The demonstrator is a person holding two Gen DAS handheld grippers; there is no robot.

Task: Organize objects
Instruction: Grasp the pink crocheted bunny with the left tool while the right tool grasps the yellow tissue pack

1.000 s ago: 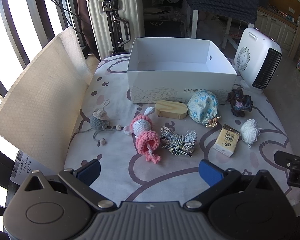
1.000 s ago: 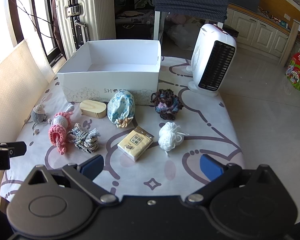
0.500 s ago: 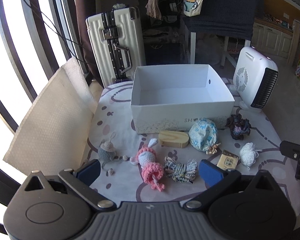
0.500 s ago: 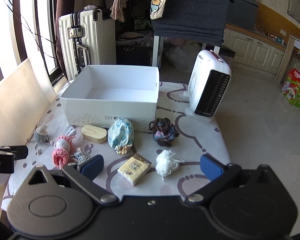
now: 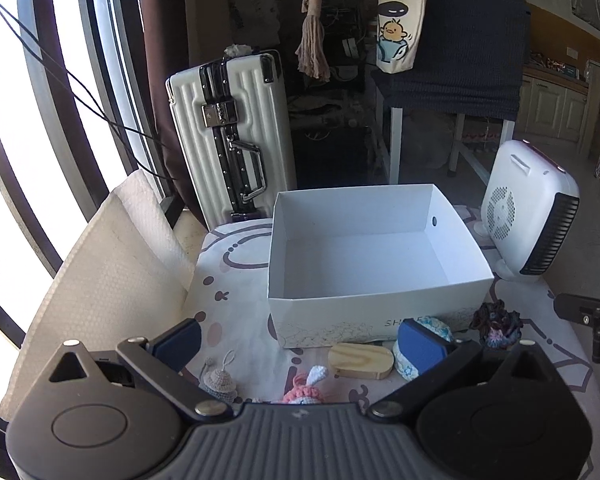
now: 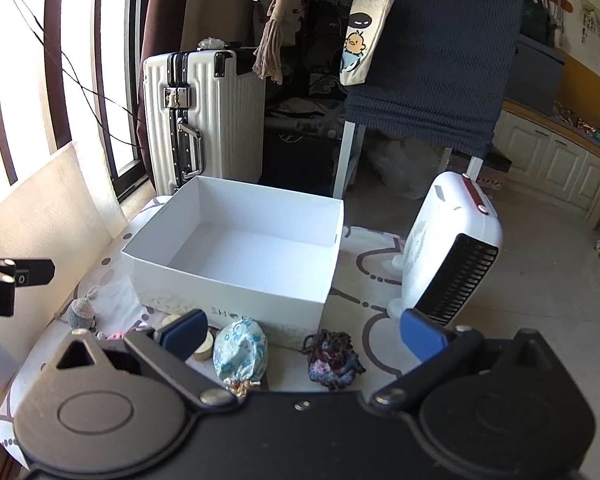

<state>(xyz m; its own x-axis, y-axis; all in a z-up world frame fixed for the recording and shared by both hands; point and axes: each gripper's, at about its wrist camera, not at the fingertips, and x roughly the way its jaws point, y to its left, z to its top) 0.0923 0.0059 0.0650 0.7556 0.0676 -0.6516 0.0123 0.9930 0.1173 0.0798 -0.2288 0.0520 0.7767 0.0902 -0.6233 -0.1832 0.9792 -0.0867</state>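
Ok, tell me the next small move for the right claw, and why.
Probably lower the right claw onto the blue floral pouch. The claw is open and holds nothing, the white box is empty, and the pouch lies just in front of the box, between the fingers.

Ahead of you on the desk (image 5: 236,312): box (image 5: 376,264), centre. Heater (image 5: 528,208) stands to its right, suitcase (image 5: 232,136) behind its left corner. Along the box's front, left to right: knitted mouse (image 5: 218,380), wooden block (image 5: 360,360), drawstring pouch (image 6: 240,350), yarn bundle (image 6: 332,360).
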